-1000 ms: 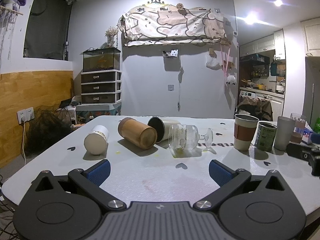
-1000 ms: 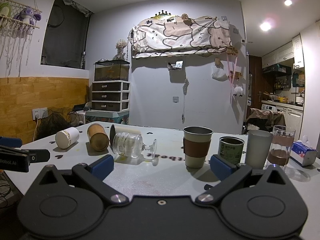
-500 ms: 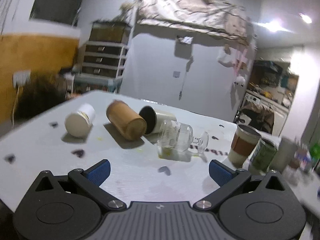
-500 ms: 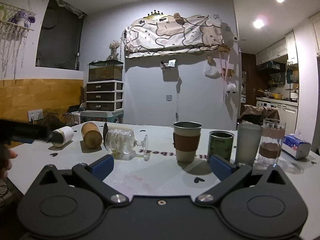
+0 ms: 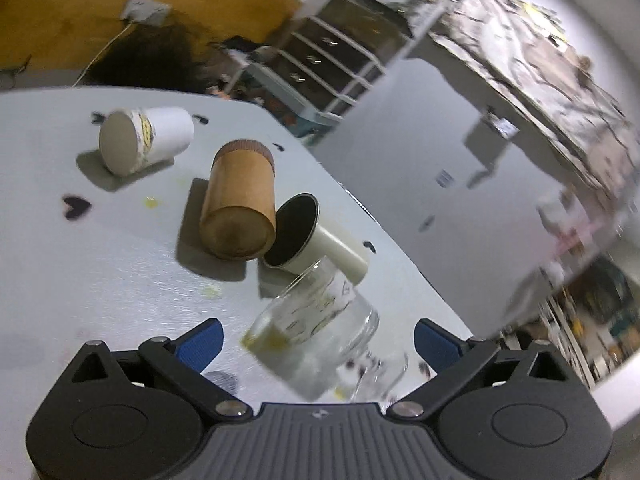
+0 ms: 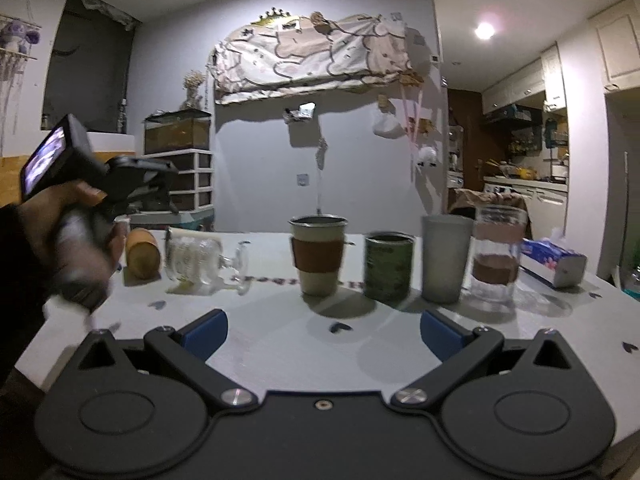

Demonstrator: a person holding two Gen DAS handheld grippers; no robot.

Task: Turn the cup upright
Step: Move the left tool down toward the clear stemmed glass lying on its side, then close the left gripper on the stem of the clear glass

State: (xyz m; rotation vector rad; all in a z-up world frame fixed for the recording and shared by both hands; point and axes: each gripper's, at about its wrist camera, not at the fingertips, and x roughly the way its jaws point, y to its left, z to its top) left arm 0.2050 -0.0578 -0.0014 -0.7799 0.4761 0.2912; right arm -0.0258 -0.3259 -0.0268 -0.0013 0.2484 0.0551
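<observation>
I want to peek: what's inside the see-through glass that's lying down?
The glass goblet holds a small yellowish puddle against its lower side. The view is blurred, so anything else inside can't be made out.

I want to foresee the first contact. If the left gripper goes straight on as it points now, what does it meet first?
Probably the clear stemmed glass cup lying on its side between the open left gripper fingers; blur makes depth uncertain.

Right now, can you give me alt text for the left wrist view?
Open left tongs frame a clear stemmed glass lying on its side on the white table. Beyond it lie a cream tumbler, a brown cup and a white cup, all tipped over.
</observation>
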